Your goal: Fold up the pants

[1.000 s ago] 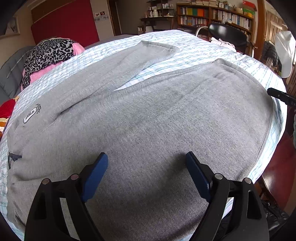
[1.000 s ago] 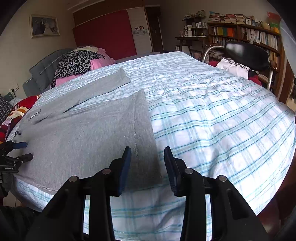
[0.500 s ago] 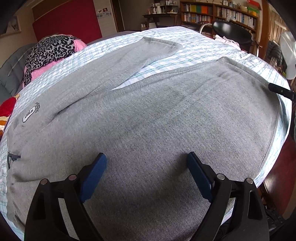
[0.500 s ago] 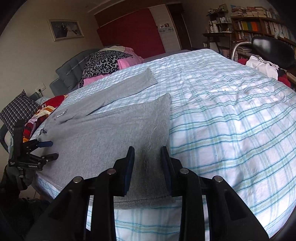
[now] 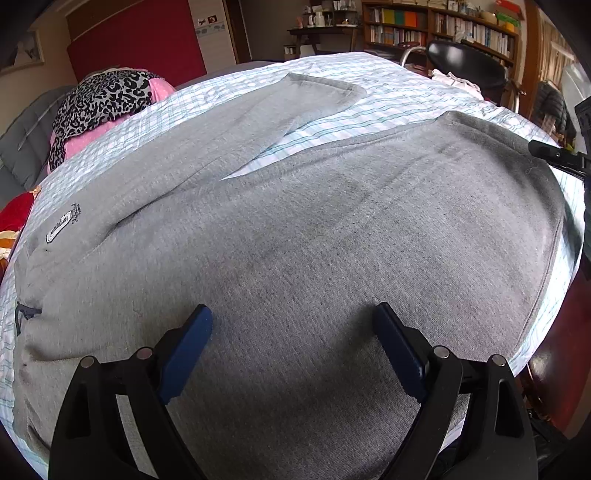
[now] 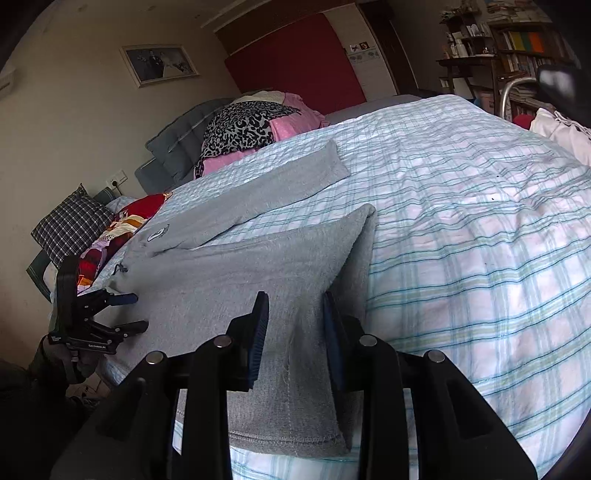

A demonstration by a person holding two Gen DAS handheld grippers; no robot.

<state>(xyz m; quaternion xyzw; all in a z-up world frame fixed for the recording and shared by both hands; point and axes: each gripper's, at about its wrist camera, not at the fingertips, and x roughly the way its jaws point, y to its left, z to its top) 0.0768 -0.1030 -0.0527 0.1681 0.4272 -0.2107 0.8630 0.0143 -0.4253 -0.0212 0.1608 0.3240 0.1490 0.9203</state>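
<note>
Grey sweatpants (image 5: 314, 221) lie spread on a bed, legs apart, waist at the left. My left gripper (image 5: 291, 314) hovers open over the near leg close to the waist, with only flat cloth under its blue pads. In the right wrist view the left gripper (image 6: 129, 310) shows at the waist end, a hand holding it. My right gripper (image 6: 295, 310) is at the hem end of the near leg of the pants (image 6: 221, 280). Its jaws are narrow and shut on a raised ridge of grey cloth, which lifts off the sheet.
A blue-and-white checked sheet (image 6: 461, 240) covers the bed. Leopard-print and pink bedding (image 6: 251, 125) is piled at the head end, with a checked cushion (image 6: 70, 225) to the left. A black chair (image 5: 465, 62) and bookshelves (image 5: 436, 33) stand beyond the bed.
The right gripper's jaws narrowed onto the near leg's hem end and rose a little, tilting up; the cloth now stands up between them. The left gripper stayed almost still.
</note>
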